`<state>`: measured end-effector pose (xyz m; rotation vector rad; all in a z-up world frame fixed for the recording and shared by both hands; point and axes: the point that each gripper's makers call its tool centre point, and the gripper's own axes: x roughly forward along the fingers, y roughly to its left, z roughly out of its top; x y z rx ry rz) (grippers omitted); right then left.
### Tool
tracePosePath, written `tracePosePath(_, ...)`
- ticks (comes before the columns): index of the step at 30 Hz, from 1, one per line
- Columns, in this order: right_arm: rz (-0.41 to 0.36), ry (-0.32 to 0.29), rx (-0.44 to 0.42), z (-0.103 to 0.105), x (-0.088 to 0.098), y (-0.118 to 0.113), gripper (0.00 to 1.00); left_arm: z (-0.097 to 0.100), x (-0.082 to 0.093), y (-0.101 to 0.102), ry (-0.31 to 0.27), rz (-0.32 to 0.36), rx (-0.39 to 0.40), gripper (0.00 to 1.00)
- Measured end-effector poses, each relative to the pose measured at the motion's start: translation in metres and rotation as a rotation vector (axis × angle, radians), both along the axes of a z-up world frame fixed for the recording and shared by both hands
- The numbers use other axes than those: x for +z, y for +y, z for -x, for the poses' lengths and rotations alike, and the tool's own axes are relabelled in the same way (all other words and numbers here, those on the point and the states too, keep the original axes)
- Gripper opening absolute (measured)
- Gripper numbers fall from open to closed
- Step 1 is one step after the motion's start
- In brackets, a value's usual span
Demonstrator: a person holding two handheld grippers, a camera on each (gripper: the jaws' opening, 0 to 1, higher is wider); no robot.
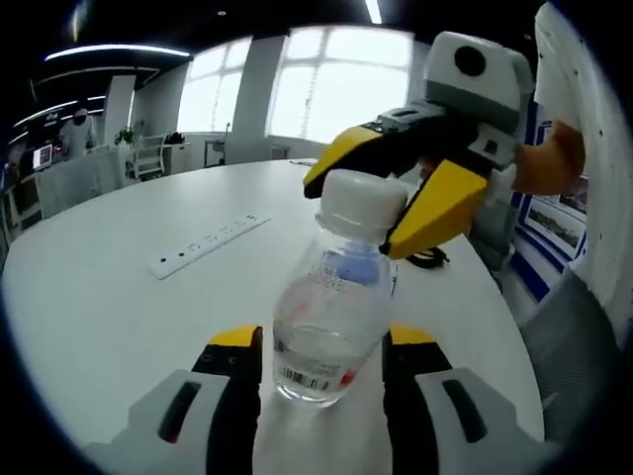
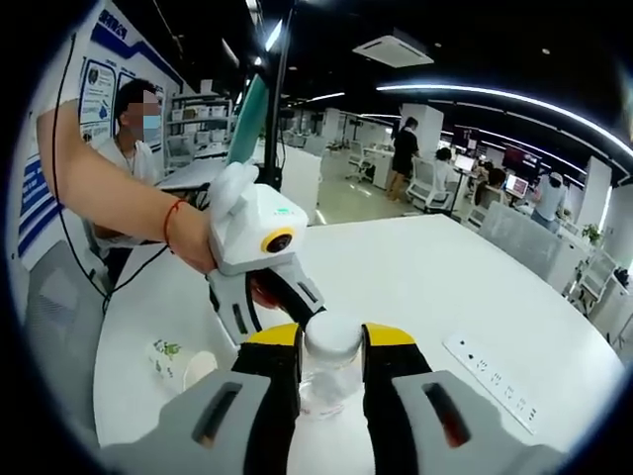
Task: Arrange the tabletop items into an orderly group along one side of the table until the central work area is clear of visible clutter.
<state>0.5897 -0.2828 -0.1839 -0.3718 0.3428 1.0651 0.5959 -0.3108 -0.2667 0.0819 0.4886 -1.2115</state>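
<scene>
A clear water bottle (image 1: 331, 317) with a white cap (image 1: 364, 198) stands tilted on the white table (image 1: 119, 297). My left gripper (image 1: 323, 341) is shut on the bottle's lower body. My right gripper (image 1: 356, 213) comes in from the right, its yellow jaws closed around the cap. In the right gripper view the cap (image 2: 333, 341) sits squeezed between my right gripper's (image 2: 333, 356) jaws. Just beyond it, the left gripper (image 2: 269, 297), held by a person's hand, grips the bottle from the far side.
A white power strip (image 1: 208, 242) (image 2: 495, 381) lies flat on the table. A small crumpled packet (image 2: 178, 361) rests near the table's edge. A black cable (image 1: 427, 259) lies behind the bottle. A person (image 2: 129, 139) sits beside the table, and a grey chair (image 1: 579, 336) stands close.
</scene>
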Motion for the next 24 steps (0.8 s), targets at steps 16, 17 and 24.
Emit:
tracePosePath(16, -0.01, 0.018, -0.012, -0.0033, -0.0004, -0.0023, 0.29, -0.0003, 0.0047, 0.0011, -0.006, 0.005, 0.008, 0.51)
tracePosePath(17, -0.011, 0.018, -0.011, -0.0033, 0.0002, -0.0023, 0.3, -0.0001, 0.0049, 0.0012, -0.006, 0.004, 0.008, 0.52)
tracePosePath(24, -0.01, 0.024, -0.018, -0.0037, 0.0019, -0.006, 0.35, 0.0026, 0.0081, 0.0037, -0.003, 0.0, 0.015, 0.57)
